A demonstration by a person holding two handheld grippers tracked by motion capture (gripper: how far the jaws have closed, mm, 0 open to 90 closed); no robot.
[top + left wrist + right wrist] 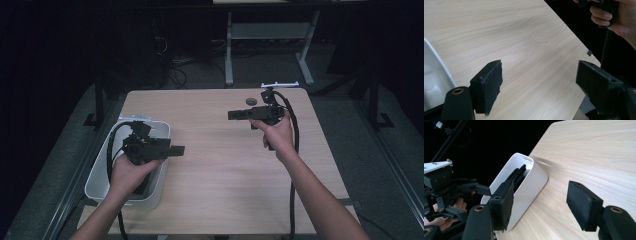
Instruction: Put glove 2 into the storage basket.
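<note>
We hold both grippers clear above the worktop point(220, 165), jaws wide and empty: left gripper point(177, 149) beside the white bin point(97, 182), right gripper point(232, 115) facing it. Bin sits at the left edge, dark tools inside, within easy reach.

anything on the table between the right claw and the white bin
Nothing visible does. The right claw is held open above bare tabletop, pointing toward the white bin at the table's left edge. The left claw hovers open beside the bin's rim, to one side of that line.
</note>
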